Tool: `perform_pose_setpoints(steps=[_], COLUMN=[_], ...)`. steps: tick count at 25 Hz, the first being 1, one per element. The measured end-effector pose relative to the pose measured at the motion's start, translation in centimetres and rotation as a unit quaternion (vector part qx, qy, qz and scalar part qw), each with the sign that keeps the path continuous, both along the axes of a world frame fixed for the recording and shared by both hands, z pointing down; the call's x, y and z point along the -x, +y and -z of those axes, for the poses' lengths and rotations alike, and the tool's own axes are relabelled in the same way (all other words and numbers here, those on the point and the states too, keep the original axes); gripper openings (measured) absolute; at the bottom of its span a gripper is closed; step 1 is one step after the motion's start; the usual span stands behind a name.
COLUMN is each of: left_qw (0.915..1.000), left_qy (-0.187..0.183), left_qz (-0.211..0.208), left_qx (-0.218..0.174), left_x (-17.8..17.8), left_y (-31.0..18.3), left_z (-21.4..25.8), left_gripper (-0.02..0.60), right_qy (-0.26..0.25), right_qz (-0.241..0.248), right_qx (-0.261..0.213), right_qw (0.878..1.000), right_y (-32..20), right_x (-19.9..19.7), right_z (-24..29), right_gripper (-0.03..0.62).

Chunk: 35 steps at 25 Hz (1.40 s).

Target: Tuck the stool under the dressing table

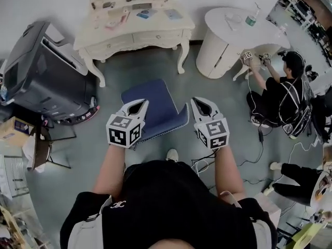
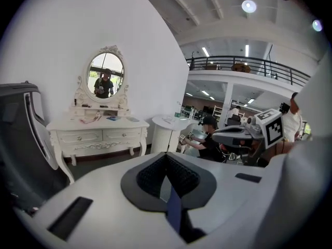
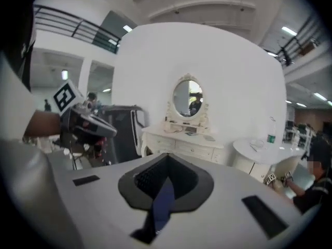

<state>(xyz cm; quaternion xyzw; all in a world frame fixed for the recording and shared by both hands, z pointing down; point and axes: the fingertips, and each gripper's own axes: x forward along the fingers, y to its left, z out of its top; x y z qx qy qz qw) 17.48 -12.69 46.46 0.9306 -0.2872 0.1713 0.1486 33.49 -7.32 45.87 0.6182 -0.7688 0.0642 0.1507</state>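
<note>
Head view: the blue stool (image 1: 155, 105) sat on the grey floor (image 1: 233, 102) in front of the white dressing counter (image 1: 136, 32), clear of its legs and not under it. Left gripper (image 1: 141, 106) was at the stool's left edge and right gripper (image 1: 199, 104) at its upturned right edge, both pointing toward the counter. A big black chair-like unit (image 1: 46, 71) stood left of the counter. A round white counter (image 1: 228, 35) stood to its right, with a bottle (image 1: 251, 18) on top. A seated person (image 1: 282, 95) was beside the round one.

Left gripper view: the left gripper's (image 2: 167, 162) jaws were closed, pinching a thin blue strip of the stool (image 2: 174, 211). The dressing counter (image 2: 96, 134) was straight ahead against the wall, with an oval mirror (image 2: 106, 75) on top. The black unit (image 2: 21, 139) filled the left side. The right gripper (image 2: 218, 135) showed side-on at the right.

Right gripper view: the right gripper's (image 3: 166, 165) jaws were also closed on a blue sliver of the stool (image 3: 163, 201). The dressing counter (image 3: 181, 141) and mirror (image 3: 188, 97) were ahead, with the black unit (image 3: 122, 131) to their left. The round counter (image 3: 259, 149) with the bottle (image 3: 270, 136) was off to the right.
</note>
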Motion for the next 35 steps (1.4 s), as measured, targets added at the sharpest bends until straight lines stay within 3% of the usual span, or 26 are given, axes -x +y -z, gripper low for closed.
perform_pose_setpoints(steps=[2, 5, 9, 11, 13, 15, 19, 23, 27, 29, 31, 35], left_qw=[0.9997, 0.9963, 0.9852, 0.9797, 0.9734, 0.9638, 0.9372, 0.9309, 0.9321, 0.9325, 0.9319, 0.9357], left_qy=[-0.023, -0.08, -0.154, -0.172, -0.184, -0.209, -0.296, -0.317, -0.318, -0.319, -0.322, -0.3], left_qz=[0.011, 0.018, -0.013, -0.042, -0.082, -0.116, -0.142, -0.131, -0.116, -0.11, -0.108, -0.09], left_qx=[0.002, 0.026, 0.075, 0.094, 0.109, 0.119, 0.119, 0.126, 0.128, 0.128, 0.129, 0.163], left_x=[1.4, 3.9, 6.3, 6.8, 6.8, 7.3, 9.3, 10.1, 9.9, 9.7, 9.6, 9.9], left_y=[0.5, 2.3, 5.1, 7.0, 9.4, 11.2, 12.2, 12.2, 11.7, 11.3, 11.1, 10.6], left_z=[-1.6, -5.6, -10.7, -12.3, -13.7, -15.3, -18.6, -20.5, -21.6, -22.0, -22.4, -22.7], left_gripper=[0.0, 0.0, 0.003, 0.053, 0.133, 0.174, 0.184, 0.183, 0.183, 0.181, 0.169, 0.17], right_qy=[0.04, 0.053, 0.057, 0.068, 0.083, 0.098, 0.114, 0.166, 0.265, 0.302, 0.298, 0.234], right_qz=[0.056, 0.154, 0.278, 0.321, 0.352, 0.375, 0.416, 0.438, 0.417, 0.406, 0.395, 0.36], right_qx=[0.025, 0.078, 0.167, 0.202, 0.23, 0.248, 0.28, 0.303, 0.287, 0.285, 0.302, 0.346], right_qw=[0.997, 0.983, 0.944, 0.923, 0.903, 0.888, 0.857, 0.83, 0.821, 0.814, 0.815, 0.835], right_y=[-0.8, -0.9, 0.9, 2.1, 3.1, 3.7, 5.3, 6.4, 5.3, 4.9, 4.9, 4.5], right_x=[-0.4, 0.4, 1.6, 1.9, 2.1, 2.4, 3.7, 4.9, 4.4, 4.0, 4.0, 4.5], right_z=[-2.1, -6.1, -11.2, -13.1, -14.8, -16.1, -18.1, -20.2, -22.3, -23.1, -23.5, -23.7], right_gripper=[0.009, 0.009, 0.009, 0.028, 0.063, 0.085, 0.172, 0.184, 0.181, 0.136, 0.121, 0.138])
